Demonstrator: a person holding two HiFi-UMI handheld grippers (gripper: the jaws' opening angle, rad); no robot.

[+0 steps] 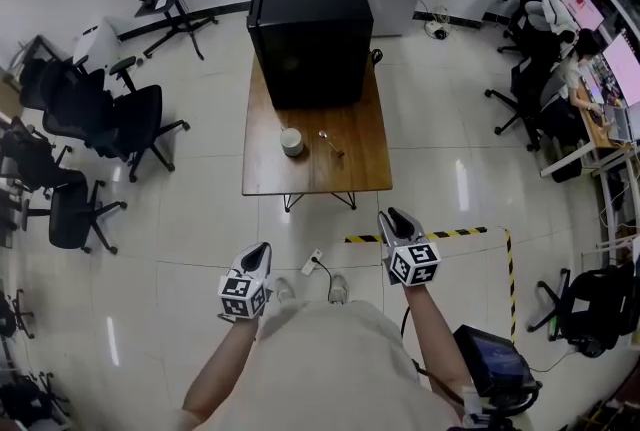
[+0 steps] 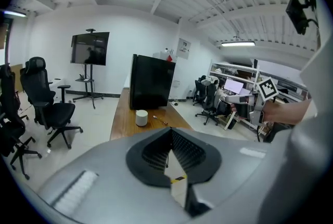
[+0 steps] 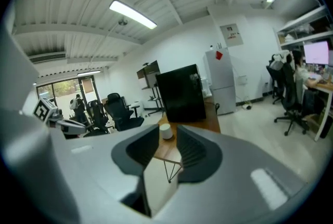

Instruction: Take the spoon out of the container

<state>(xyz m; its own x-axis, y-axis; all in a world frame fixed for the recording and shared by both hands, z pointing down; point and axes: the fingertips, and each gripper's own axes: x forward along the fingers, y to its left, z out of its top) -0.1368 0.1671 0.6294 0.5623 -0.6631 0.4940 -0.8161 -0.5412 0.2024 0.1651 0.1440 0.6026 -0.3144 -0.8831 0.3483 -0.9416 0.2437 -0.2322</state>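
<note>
Silvery spoon (image 1: 330, 143), flat on wooden table (image 1: 268, 174), beside white round container (image 1: 291, 141)

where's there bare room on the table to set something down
The near strip of the table, between the white container and spoon and the front edge, is bare across its width. There are narrow margins left of the white container and right of the spoon. The far half is taken by the black box.

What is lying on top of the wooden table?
A big black cabinet, a white container and, to its right, a spoon on the bare wood. The cabinet covers the far end of the table.
</note>
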